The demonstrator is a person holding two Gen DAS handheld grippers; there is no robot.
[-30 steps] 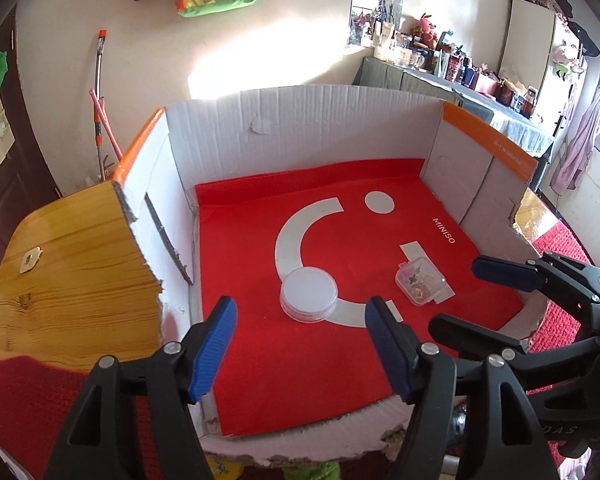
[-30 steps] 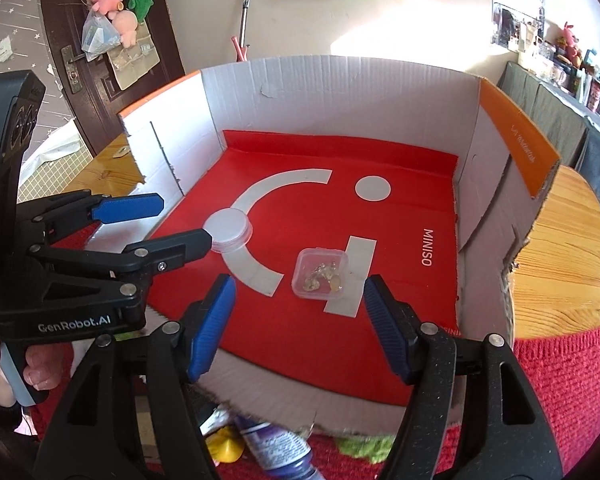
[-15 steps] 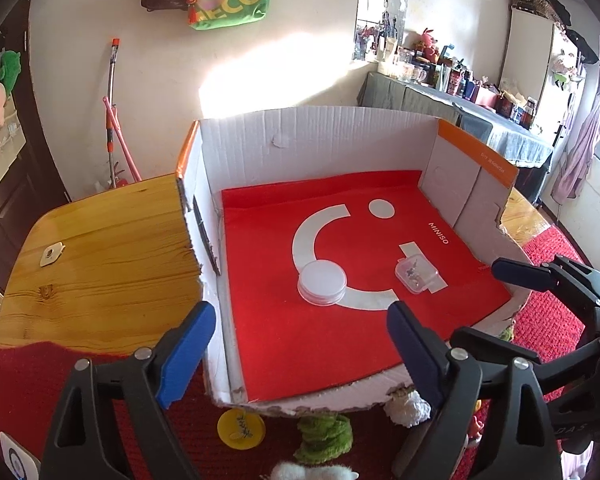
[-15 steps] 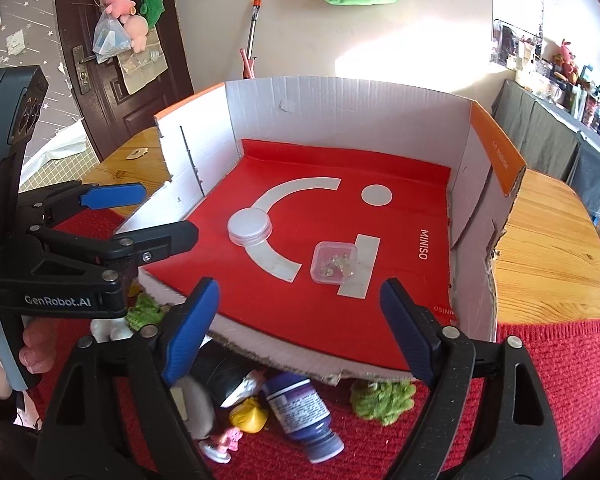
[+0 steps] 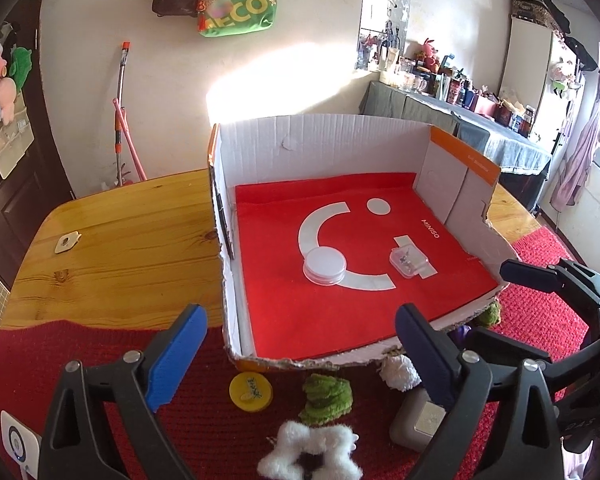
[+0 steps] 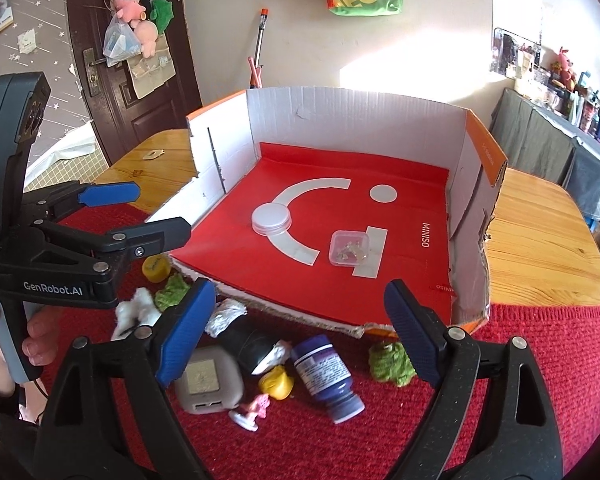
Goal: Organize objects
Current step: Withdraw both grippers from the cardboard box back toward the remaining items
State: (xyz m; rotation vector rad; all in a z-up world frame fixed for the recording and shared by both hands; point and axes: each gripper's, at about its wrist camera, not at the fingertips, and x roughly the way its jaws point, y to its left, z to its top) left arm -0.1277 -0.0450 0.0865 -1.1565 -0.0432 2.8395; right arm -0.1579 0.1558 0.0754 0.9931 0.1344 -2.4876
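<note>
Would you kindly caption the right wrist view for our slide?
Open right gripper hovers over a purple bottle before a red-lined cardboard box holding a round white container.

I hold both grippers side by side, each pitched forward and downward. My left gripper (image 5: 296, 356) stands with its blue-padded jaws spread wide, nothing between them; they have just been opening. My right gripper (image 6: 300, 336) is likewise spread wide and empty, its jaws also just opened further. In the right wrist view my left hand (image 6: 4, 344) wraps the left gripper's handle, fingertips curled round the grip.
</note>
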